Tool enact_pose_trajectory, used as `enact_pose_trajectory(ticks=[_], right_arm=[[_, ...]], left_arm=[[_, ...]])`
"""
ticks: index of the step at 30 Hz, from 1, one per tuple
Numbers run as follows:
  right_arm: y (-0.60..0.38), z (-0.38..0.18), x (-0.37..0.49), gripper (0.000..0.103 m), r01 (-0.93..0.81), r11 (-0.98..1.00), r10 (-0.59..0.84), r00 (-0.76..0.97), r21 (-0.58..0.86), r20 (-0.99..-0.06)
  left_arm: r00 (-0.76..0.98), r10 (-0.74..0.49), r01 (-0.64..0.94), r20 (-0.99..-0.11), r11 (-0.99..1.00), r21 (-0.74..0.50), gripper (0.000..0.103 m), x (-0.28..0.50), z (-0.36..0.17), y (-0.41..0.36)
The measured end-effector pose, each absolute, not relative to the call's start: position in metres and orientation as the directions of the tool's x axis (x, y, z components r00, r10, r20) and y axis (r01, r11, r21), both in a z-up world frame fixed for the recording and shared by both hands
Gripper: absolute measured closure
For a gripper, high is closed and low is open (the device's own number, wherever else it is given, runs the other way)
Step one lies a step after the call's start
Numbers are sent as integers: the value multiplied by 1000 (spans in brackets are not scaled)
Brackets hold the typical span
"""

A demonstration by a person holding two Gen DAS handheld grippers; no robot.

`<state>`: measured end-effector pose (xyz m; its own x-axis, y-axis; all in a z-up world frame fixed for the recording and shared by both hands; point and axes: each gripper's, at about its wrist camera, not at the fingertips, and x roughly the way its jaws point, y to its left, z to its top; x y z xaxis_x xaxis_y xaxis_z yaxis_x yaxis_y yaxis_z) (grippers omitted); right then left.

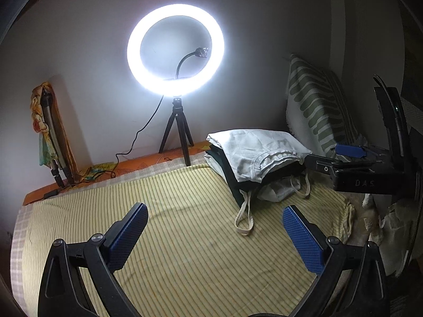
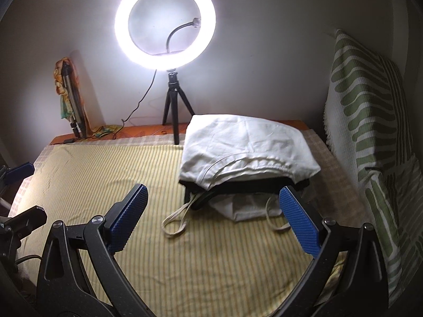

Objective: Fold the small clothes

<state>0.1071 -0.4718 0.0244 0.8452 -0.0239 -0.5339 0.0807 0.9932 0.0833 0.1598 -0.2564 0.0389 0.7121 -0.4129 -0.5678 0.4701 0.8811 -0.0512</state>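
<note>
Blue-padded fingers [image 2: 300,222] of the right gripper [image 2: 214,222] stand spread wide with nothing between them, just short of the pile of folded clothes [image 2: 246,158] at the bed's far right corner. The left gripper [image 1: 215,237] is likewise spread and empty over the bare middle of the yellow striped bedsheet [image 1: 171,224]. On top of the pile lies a cream garment [image 2: 248,142] with a gathered waistband; under it a dark garment [image 2: 238,186], then pale cloth with loose drawstring loops [image 2: 175,220] trailing toward the near edge. All of it looks light, soft and limp, so it should sag and slide when lifted. The gathered waistband hem looks like the firmest hold; the strings would likely just pull out. Behind stand a ring light [image 2: 165,26] and a green patterned pillow [image 2: 367,111].
</note>
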Motion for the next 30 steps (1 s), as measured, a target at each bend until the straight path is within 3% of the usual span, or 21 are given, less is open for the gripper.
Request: enact_pose_trajectory(ticks=[21,30], right_arm=[[-428,-26,71,0,133,977,-35,871,167,-490],[-433,-33,80,0,163,968,-52,871,188,-489]], left_arm=[[729,-344,407,-591,913,-30,0,115,3,-217],[686,-328,423,-650,906,-10,0,120,-15,-221]])
